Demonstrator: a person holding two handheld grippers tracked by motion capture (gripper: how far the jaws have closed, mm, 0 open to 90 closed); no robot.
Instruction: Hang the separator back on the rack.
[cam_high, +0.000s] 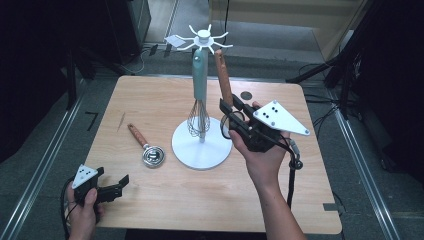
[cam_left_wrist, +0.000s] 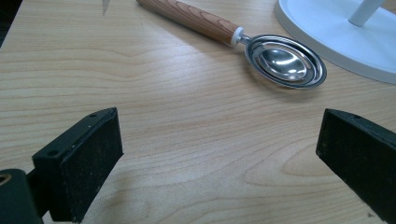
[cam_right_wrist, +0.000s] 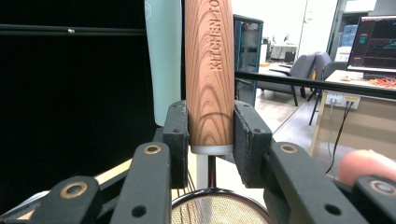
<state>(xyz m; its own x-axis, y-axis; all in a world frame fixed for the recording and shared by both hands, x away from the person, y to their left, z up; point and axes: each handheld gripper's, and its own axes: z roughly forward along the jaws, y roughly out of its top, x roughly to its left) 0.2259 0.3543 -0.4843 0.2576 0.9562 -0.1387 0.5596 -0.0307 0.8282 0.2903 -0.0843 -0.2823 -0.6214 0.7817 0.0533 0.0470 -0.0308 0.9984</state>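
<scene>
Fingers (cam_right_wrist: 180, 135) of the right gripper (cam_right_wrist: 210, 135) press both sides of a wooden handle (cam_right_wrist: 208, 70), which stands upright between them with a mesh strainer (cam_right_wrist: 217, 210) hanging below; the high view adds that this handle (cam_high: 223, 75) rises beside the white stand (cam_high: 201, 150), close to the whisk (cam_high: 199, 120) hung there. Left gripper (cam_high: 112, 187) fingers (cam_left_wrist: 84, 161) stand wide apart over bare counter (cam_left_wrist: 187, 140) and hold nothing. Ahead of them lies a scoop (cam_left_wrist: 285, 60), its metal bowl just beside the stand's base (cam_left_wrist: 327, 37).
</scene>
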